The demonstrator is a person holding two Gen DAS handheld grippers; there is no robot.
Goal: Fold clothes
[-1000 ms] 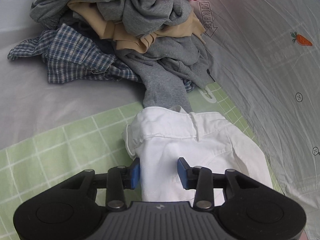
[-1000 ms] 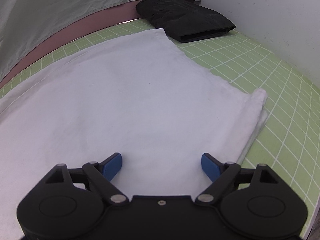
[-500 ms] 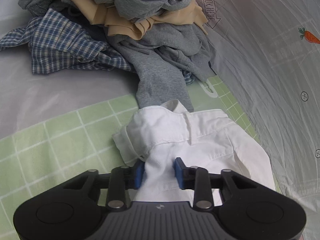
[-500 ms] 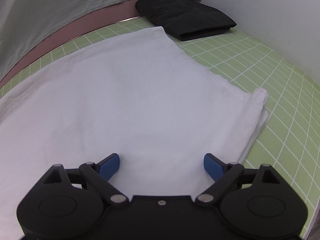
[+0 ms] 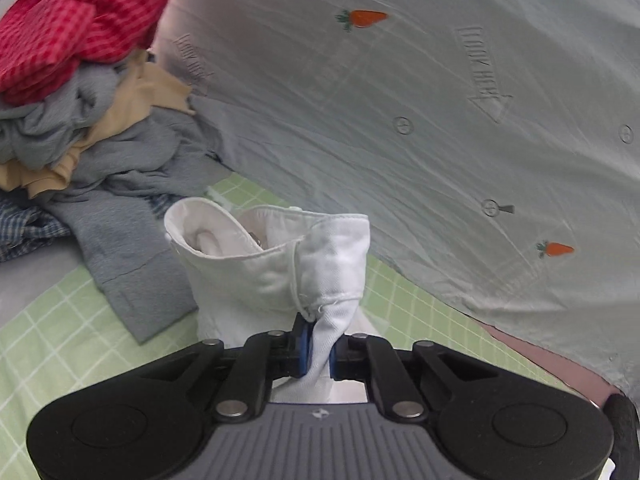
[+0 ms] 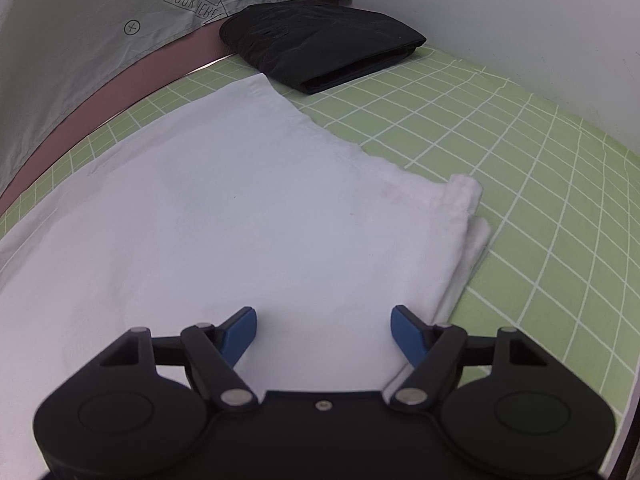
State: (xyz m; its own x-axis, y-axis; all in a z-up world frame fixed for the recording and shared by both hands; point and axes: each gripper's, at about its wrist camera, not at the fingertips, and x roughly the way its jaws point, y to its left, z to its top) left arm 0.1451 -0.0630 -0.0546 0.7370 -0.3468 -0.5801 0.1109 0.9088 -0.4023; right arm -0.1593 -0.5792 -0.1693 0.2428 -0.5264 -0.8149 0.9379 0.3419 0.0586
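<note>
A white garment (image 5: 272, 256) hangs bunched and lifted off the green grid mat (image 5: 48, 340) in the left wrist view, its waistband end standing up. My left gripper (image 5: 318, 350) is shut on a pinch of that white cloth between its blue pads. In the right wrist view the other end of the white garment (image 6: 224, 216) lies flat on the mat (image 6: 540, 208). My right gripper (image 6: 324, 330) hovers over its near right corner with the jaws wide and closing, the pads not pressing on the cloth.
A heap of unfolded clothes (image 5: 100, 144), red check on top, grey and beige below, sits at the left. A folded black garment (image 6: 320, 50) lies at the mat's far end. A grey printed sheet (image 5: 440, 120) hangs behind, a white wall (image 6: 520, 20) at the right.
My left gripper shut on the white garment's waistband end, then lifted it and swung right, so the cloth now hangs bunched. The right gripper's jaws narrowed a little over the flat cloth.
</note>
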